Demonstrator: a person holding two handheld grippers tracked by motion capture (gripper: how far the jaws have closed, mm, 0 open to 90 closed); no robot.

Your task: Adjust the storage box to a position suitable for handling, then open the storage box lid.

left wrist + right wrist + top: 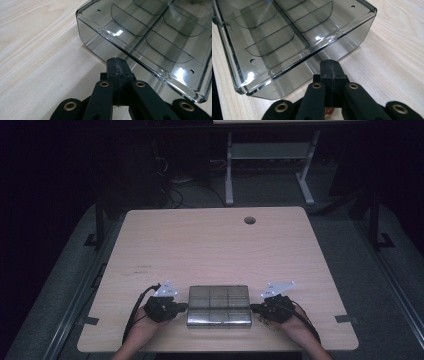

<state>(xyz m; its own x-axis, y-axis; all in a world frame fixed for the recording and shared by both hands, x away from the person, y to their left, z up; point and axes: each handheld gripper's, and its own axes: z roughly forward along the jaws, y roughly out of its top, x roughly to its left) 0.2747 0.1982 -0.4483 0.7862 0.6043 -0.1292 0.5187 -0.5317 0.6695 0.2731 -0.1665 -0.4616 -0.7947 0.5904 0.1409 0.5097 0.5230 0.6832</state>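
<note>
Since we've got the clear divided box (219, 306) sitting between us, the left gripper (182, 307) and right gripper (254, 308) flank its ends. Both sets of jaws are pressed together, pinching nothing, probably to nudge it.

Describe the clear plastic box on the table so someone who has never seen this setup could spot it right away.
Start at the light wooden table and go to its near edge, where two hands each hold a black gripper. Between the left gripper and the right gripper lies the smoky clear box. Its see-through lid and inner dividers forming a grid of compartments set it apart.
</note>
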